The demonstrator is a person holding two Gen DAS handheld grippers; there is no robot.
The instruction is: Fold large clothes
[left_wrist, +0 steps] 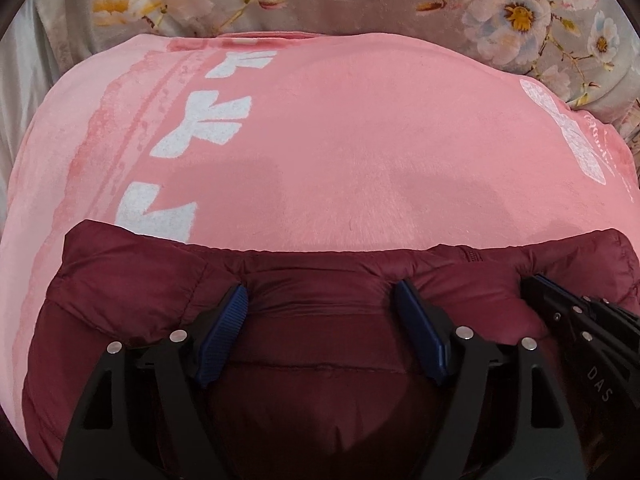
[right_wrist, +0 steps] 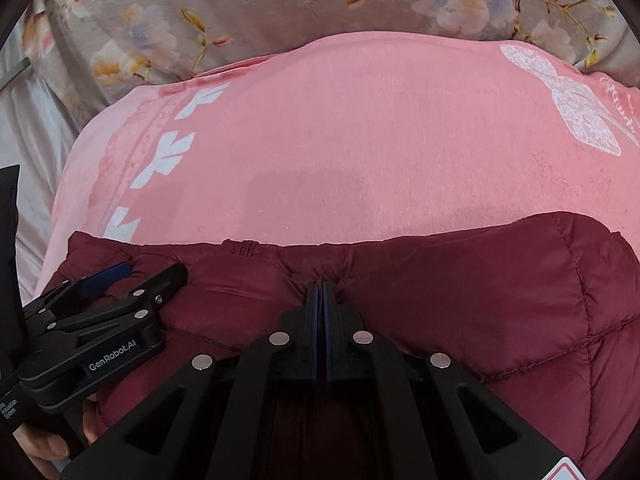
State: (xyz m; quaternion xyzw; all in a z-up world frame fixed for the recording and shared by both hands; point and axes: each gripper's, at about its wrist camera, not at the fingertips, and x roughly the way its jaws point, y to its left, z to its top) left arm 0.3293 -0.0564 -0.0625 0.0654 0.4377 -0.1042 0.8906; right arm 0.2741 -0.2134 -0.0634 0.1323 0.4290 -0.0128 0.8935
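Observation:
A maroon quilted puffer jacket (left_wrist: 320, 320) lies bunched on a pink blanket (left_wrist: 340, 140); it also shows in the right wrist view (right_wrist: 480, 300). My left gripper (left_wrist: 322, 296) is open, its blue pads pressed down on the jacket's top fold, one on each side of a puffed ridge. My right gripper (right_wrist: 323, 286) is shut on a pinch of the jacket's edge, just below the zipper end (right_wrist: 246, 249). The two grippers sit side by side: the right one shows at the left view's right edge (left_wrist: 568, 312), the left one at the right view's left side (right_wrist: 120, 292).
The pink blanket (right_wrist: 360, 140) carries white leaf and bow prints. A grey floral blanket (left_wrist: 520, 12) lies behind it. Pale sheet (right_wrist: 32, 120) shows at the far left. A hand (right_wrist: 44, 444) holds the left gripper's handle.

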